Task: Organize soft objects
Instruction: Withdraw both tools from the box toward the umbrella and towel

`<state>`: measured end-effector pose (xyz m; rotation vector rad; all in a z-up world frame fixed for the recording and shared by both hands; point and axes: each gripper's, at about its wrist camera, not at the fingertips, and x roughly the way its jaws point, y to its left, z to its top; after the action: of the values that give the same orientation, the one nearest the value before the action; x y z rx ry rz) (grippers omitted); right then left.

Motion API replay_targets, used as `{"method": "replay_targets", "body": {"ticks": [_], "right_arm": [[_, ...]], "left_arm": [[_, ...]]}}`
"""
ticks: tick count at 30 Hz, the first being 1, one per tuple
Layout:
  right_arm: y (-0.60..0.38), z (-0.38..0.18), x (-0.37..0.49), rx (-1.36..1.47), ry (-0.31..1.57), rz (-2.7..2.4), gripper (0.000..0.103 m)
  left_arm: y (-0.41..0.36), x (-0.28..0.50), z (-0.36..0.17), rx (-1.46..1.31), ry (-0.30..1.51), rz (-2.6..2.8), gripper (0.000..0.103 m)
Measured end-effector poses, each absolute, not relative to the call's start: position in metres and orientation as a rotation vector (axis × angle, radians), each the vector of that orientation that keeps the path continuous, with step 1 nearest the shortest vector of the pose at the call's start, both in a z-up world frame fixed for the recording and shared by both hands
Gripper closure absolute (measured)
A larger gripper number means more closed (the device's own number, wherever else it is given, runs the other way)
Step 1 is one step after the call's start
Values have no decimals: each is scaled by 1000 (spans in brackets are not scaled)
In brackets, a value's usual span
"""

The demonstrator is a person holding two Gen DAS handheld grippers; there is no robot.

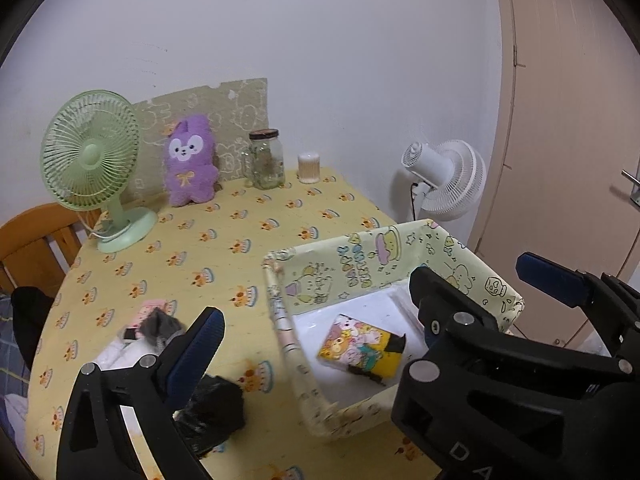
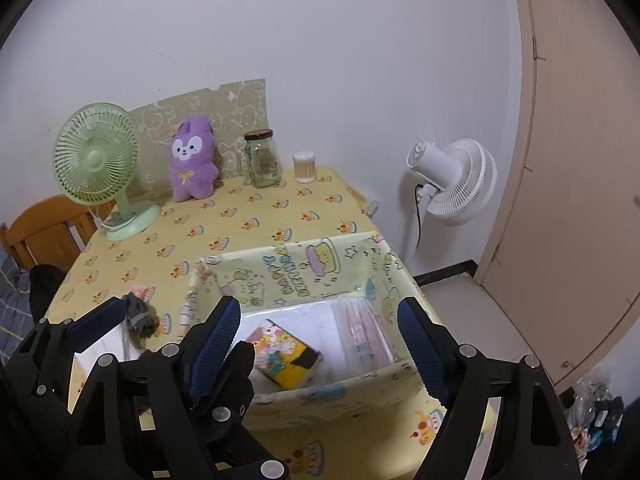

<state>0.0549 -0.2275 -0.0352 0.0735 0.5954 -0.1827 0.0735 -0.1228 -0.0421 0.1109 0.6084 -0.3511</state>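
Note:
A patterned open box (image 1: 276, 308) (image 2: 360, 384) stands on the yellow table; a colourful cartoon pack (image 1: 360, 346) (image 2: 286, 358) lies inside it, with a pink striped soft pack (image 2: 364, 334) at its right wall. A purple plush bunny (image 1: 190, 160) (image 2: 193, 160) leans at the back. A grey and pink soft bundle (image 1: 158, 322) (image 2: 138, 316) and a black soft item (image 1: 214, 408) lie left of the box. My left gripper (image 1: 372, 304) is open, its fingers astride the box's left part. My right gripper (image 2: 320, 340) is open above the box.
A green desk fan (image 1: 90, 160) (image 2: 98, 156), a glass jar (image 1: 266, 160) (image 2: 262, 160) and a cotton-swab tub (image 1: 309, 168) (image 2: 305, 167) stand at the back. A white floor fan (image 1: 448, 178) (image 2: 452, 180) and a door are right; a wooden chair (image 1: 36, 240) is left.

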Motion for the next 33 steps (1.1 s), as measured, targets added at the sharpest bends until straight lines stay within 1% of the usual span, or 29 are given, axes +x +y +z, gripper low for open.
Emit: {"method": "replay_targets", "body": {"ticks": [7,12,13,21,33], "right_arm": [[-204,-27,46,75,565,-166,10],[-188,-22,40,68,538,-160,1],[-186,-22,39,69,533,-156,0],[-166,-18,35,63,516,-121,0],[-137,-26,36,48,518,-40,0]], "left_arm": [[-97,63,-33,106,576,-323,2],[-83,56,-29,107,557,-321,0],[-80,55,-27,109,552,-322,0],[-60,49,-23,100,533,-302,0],[-33,41,-32,102,536,-251,0]]}}
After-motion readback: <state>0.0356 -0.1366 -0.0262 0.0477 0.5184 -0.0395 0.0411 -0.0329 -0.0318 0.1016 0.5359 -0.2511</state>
